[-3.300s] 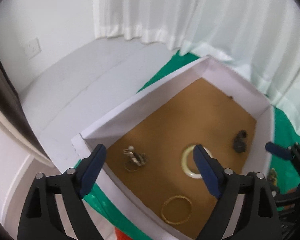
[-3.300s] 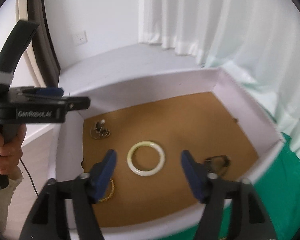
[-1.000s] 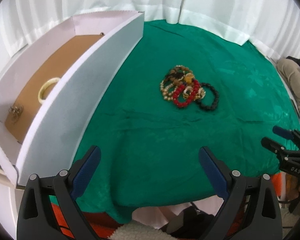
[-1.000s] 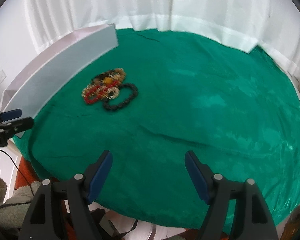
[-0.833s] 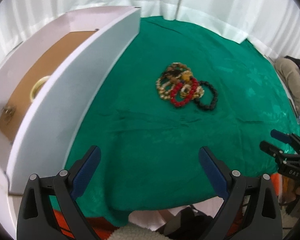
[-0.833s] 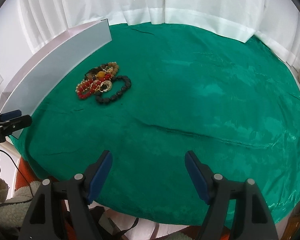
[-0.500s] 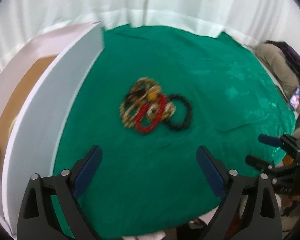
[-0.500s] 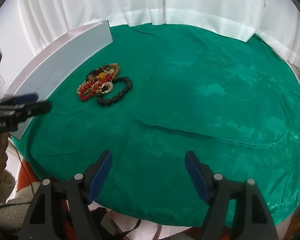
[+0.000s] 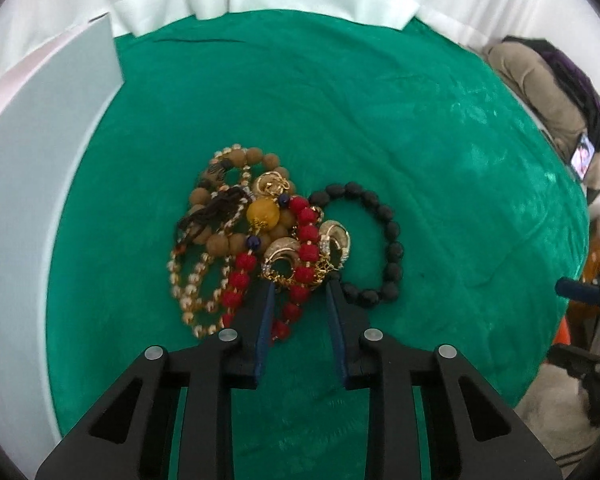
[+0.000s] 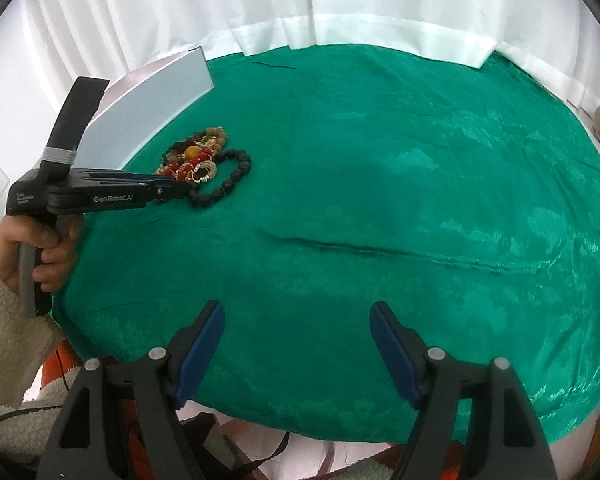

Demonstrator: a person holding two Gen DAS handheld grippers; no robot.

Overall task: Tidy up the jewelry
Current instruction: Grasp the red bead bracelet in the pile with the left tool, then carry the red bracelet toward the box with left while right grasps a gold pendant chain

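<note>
Jewelry pile (image 9: 276, 248) lies on the green-clothed surface (image 9: 440, 152), a tangle of a red bead bracelet (image 9: 306, 236), a black bead bracelet (image 9: 384, 240), tan wooden beads (image 9: 220, 196), a pearl-and-gold strand (image 9: 192, 284), a yellow bead (image 9: 263, 211) and gold ornaments (image 9: 334, 240). In the left wrist view the white box (image 9: 28, 184) stands at 9 o'clock of the pile, close beside it but apart. The left claw (image 9: 299, 287) is narrowed, its blue pads bracketing the near loop of the red bracelet and the gold ornaments at the pile's 6 o'clock edge; whether the pads already pinch anything cannot be told. The right claw (image 10: 296, 322) is spread wide and holds nothing, over bare cloth well apart from the pile, which sits at its 11 o'clock. Judged step: pick-up of one piece from the pile for transfer to the box. The next move calls for closing on a single strand and lifting slowly, since the pieces overlap and may drag together. Legible writing: "GenRobot.AI" on the left tool's body in the right wrist view; smaller text beside it is unreadable.
</note>
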